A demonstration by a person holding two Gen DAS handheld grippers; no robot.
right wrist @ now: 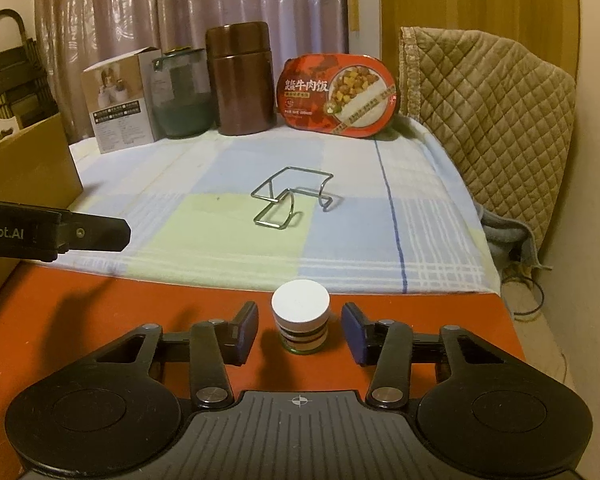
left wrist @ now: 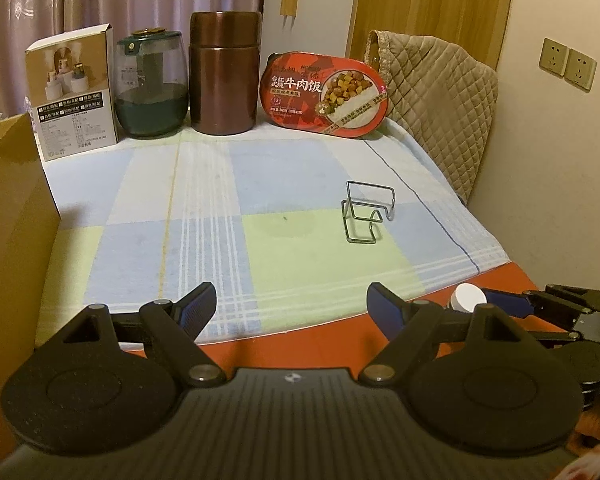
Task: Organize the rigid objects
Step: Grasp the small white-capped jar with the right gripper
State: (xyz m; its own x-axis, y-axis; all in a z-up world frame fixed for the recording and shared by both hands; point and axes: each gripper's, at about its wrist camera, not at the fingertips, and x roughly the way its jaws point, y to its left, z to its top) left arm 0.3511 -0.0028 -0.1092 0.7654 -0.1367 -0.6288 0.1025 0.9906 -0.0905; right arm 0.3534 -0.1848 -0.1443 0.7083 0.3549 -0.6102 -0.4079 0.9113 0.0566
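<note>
Jar [right wrist: 301,322] was framed low centre by the right hand-held gripper [right wrist: 300,330], pads apart, untouching. Left hand-held gripper [left wrist: 292,308] was spread empty. An off-centre squeeze could have tipped it.

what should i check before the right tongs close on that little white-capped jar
1. Jar between the pads: ok. The white-capped jar stands upright between the fingers of the right tongs.
2. Pads touching the jar: not ok yet, a gap shows on each side.
3. Jar centred: ok, the gaps look about even.
4. Left tongs out of the way: ok, open, holding nothing, off to the side.
5. Wire rack clear of the grasp: ok, it sits farther back on the checked cloth.
6. Pad height on the jar: cannot tell.
</note>
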